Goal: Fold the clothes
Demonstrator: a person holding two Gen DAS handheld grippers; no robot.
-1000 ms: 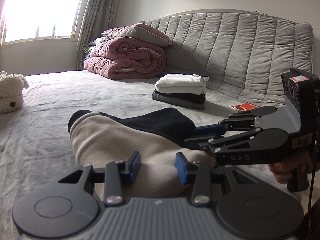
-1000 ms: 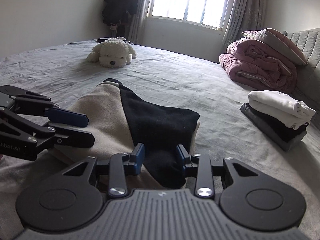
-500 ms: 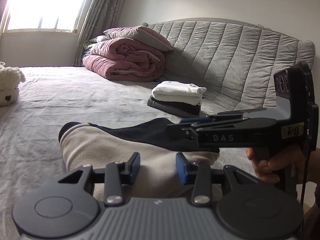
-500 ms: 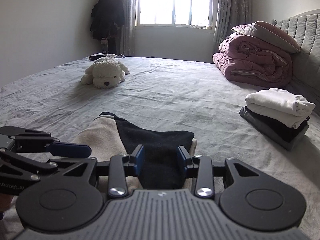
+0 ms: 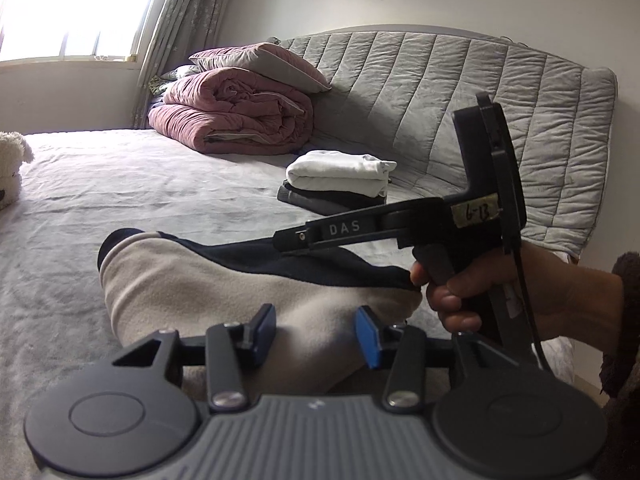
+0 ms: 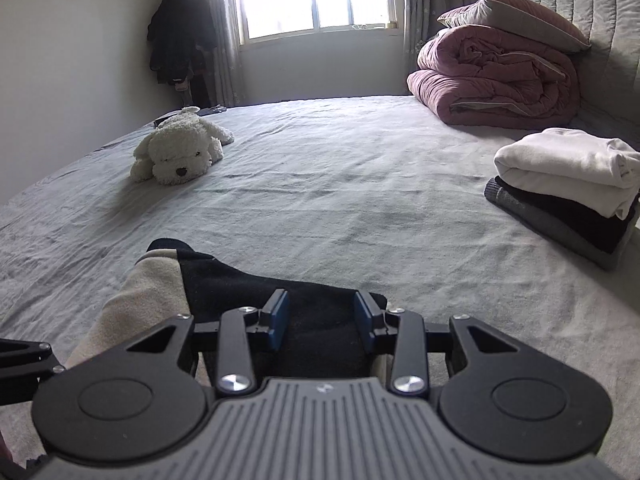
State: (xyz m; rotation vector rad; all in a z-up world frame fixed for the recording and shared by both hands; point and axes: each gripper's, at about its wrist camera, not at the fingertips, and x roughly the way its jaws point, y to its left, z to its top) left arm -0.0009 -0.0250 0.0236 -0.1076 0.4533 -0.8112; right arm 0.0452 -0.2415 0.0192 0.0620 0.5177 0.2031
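Note:
A folded beige and black garment [image 5: 224, 280] lies on the grey bed near its front edge. My left gripper [image 5: 316, 334] is open just above the beige part, with nothing between its blue pads. The right gripper [image 6: 320, 320] is open over the black part [image 6: 304, 312] of the same garment, holding nothing. In the left wrist view the right gripper's black body [image 5: 420, 220] hangs above the garment, held by a hand [image 5: 480, 288]. A finished stack of folded clothes, white on top of dark ones [image 6: 568, 184], sits at the right near the headboard.
A rolled pink quilt with a pillow on it [image 6: 496, 84] lies at the head of the bed. A white plush dog [image 6: 180, 152] rests at the far left. The padded grey headboard [image 5: 460, 92] stands behind the stack. Dark clothes [image 6: 176, 36] hang in the room corner.
Both grippers have risen and drawn back from the garment, so it sits lower in both views. The right gripper has lifted and tilted level above it. The garment has not moved.

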